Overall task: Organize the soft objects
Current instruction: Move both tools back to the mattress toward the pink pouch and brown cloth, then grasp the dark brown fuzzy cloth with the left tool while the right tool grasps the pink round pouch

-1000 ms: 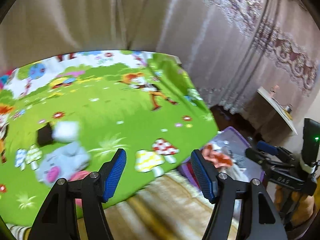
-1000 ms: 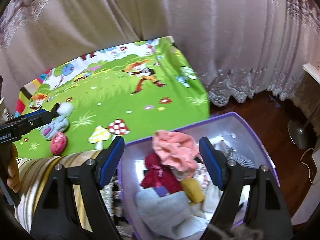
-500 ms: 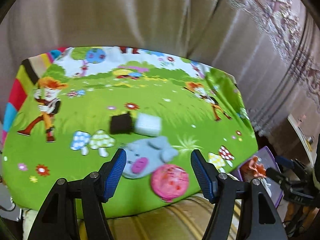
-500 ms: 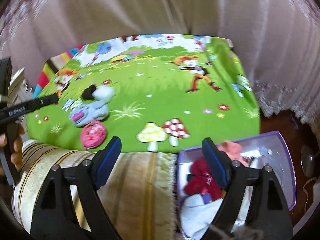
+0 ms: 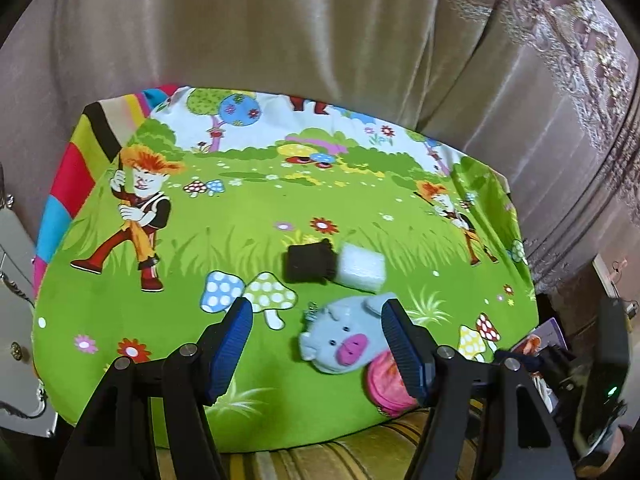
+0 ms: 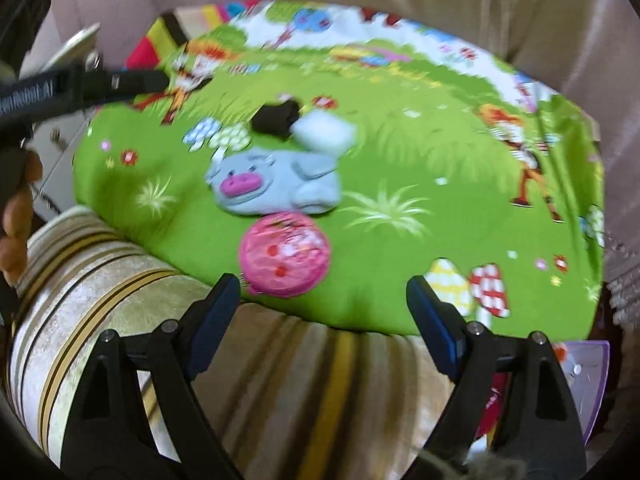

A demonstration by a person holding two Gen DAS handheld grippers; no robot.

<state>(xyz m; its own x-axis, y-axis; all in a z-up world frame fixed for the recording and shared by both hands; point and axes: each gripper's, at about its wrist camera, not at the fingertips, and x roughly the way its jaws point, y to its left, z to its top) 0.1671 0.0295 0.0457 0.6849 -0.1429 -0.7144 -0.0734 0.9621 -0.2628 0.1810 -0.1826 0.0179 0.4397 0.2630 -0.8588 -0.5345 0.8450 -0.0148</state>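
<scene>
Grippers above toys on green mat [image 5: 248,408]
Left gripper [image 5: 316,354] and right gripper [image 6: 323,315] both gape empty, lower frame, touching nothing.

Both tools now over the pig toy [image 5: 340,338], right tool [image 6: 323,308] wider.

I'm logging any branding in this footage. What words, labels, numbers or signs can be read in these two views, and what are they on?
White lettering on the left gripper, along its black body in the right wrist view: blurred, not readable.
The play mat: cartoon pictures only, no words.
The grey pig toy, pink ball, black sock and white sock: no text visible.
</scene>
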